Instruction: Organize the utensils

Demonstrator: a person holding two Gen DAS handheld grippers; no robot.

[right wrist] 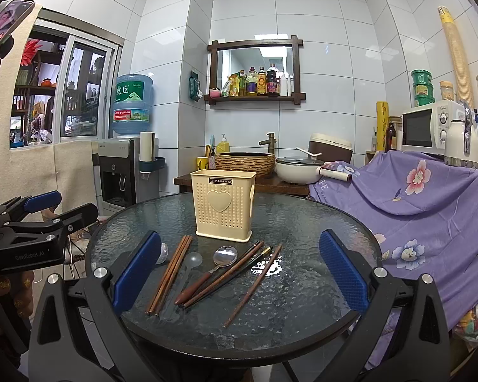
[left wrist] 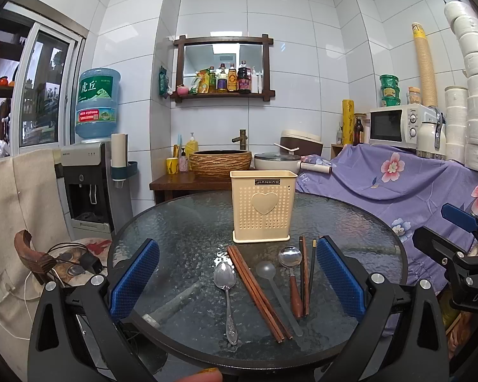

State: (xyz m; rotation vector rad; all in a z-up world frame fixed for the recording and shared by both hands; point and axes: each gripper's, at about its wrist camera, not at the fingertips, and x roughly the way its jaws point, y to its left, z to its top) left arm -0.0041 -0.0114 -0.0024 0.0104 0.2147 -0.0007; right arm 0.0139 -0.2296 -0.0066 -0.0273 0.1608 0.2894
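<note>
A cream perforated utensil holder (left wrist: pixel 263 207) (right wrist: pixel 223 205) stands upright at the back of the round glass table (left wrist: pixel 181 222) (right wrist: pixel 302 222). In front of it lie a steel spoon (left wrist: pixel 225 280), a brown chopstick pair (left wrist: pixel 258 293) (right wrist: pixel 170 277), a clear plastic spoon (left wrist: pixel 271 273) (right wrist: pixel 191 264), a wooden-handled spoon (left wrist: pixel 290 258) (right wrist: pixel 224 256) and darker chopsticks (left wrist: pixel 304 273) (right wrist: pixel 229 273). One chopstick (right wrist: pixel 255 283) lies apart on the right. My left gripper (left wrist: pixel 237 243) hovers open over the near edge, holding nothing. My right gripper (right wrist: pixel 240 237) is likewise open with nothing in it.
A purple floral cloth (right wrist: pixel 430 191) covers furniture right of the table. A chair with cables (left wrist: pixel 67 261) and a water dispenser (left wrist: pixel 86 184) stand to the left. Behind the table is a wooden counter with a basin (left wrist: pixel 220 159) and a pot (right wrist: pixel 298 165).
</note>
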